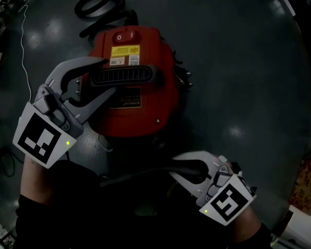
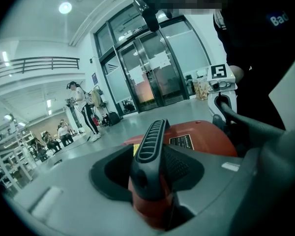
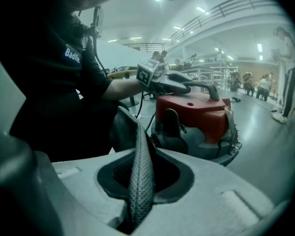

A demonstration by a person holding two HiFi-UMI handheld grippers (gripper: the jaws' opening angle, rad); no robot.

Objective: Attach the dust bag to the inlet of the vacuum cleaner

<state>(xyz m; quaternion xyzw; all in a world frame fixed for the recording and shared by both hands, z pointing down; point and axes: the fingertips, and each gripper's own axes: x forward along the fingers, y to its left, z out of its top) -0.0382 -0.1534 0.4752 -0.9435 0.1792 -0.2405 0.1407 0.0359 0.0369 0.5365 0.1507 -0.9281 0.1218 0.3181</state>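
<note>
The red vacuum cleaner (image 1: pixel 137 77) stands on the dark floor with a black ribbed handle (image 1: pixel 125 77) across its top. My left gripper (image 1: pixel 106 77) is shut on that handle (image 2: pixel 150 141), which sits between the pads in the left gripper view. Nearer to me and to the right, my right gripper (image 1: pixel 173 169) is shut on a fold of the dark mesh dust bag (image 1: pixel 129 179). In the right gripper view the bag's fabric (image 3: pixel 140 166) stands upright between the jaws. Beyond it are the red lid (image 3: pixel 191 112) and a dark rounded fitting (image 3: pixel 169 124) on the grey drum.
A black hose (image 1: pixel 98 4) coils behind the vacuum. A thin white cable (image 1: pixel 23 45) runs down the left side. A cardboard box (image 1: pixel 307 183) sits at the right edge. People (image 2: pixel 81 109) stand far off near glass doors (image 2: pixel 147 68).
</note>
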